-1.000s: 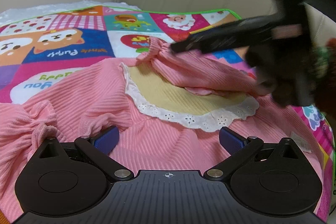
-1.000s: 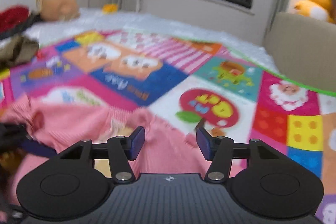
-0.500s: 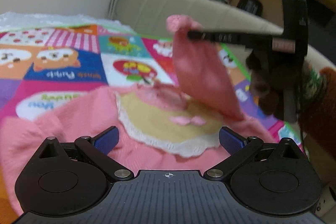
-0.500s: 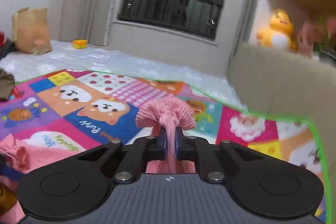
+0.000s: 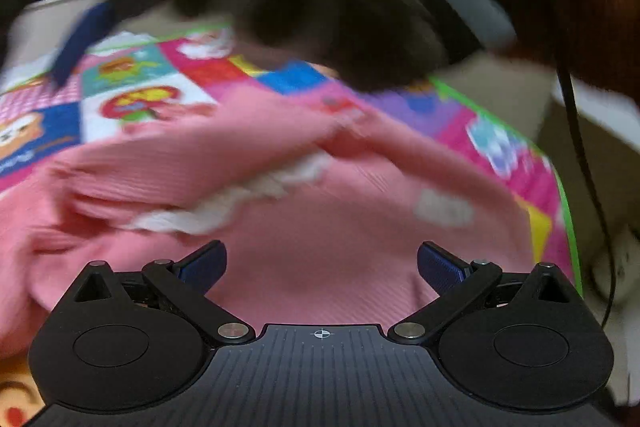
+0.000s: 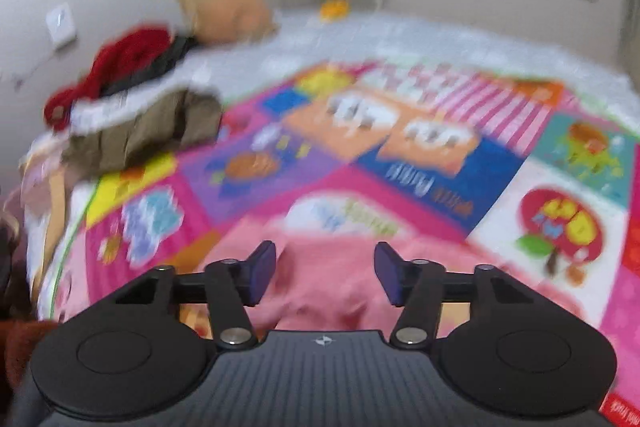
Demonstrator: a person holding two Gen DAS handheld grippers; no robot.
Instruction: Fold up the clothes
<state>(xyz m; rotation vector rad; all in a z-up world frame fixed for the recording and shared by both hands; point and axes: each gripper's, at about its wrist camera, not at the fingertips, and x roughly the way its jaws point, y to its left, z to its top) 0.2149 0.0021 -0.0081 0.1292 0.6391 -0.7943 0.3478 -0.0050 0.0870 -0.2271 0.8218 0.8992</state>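
Above the pink garment (image 5: 312,239) on the colourful mat (image 6: 420,163), left gripper (image 5: 322,267) and right gripper (image 6: 325,277) both have jaws spread wide, holding nothing.

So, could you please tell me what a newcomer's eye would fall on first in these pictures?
Most striking is the pink ribbed garment with a white lace collar, spread across the centre just beyond the open left gripper. Under it lies a bright cartoon play mat, filling the right wrist view past the open right gripper. A heap of red and olive clothes sits at the mat's far left.
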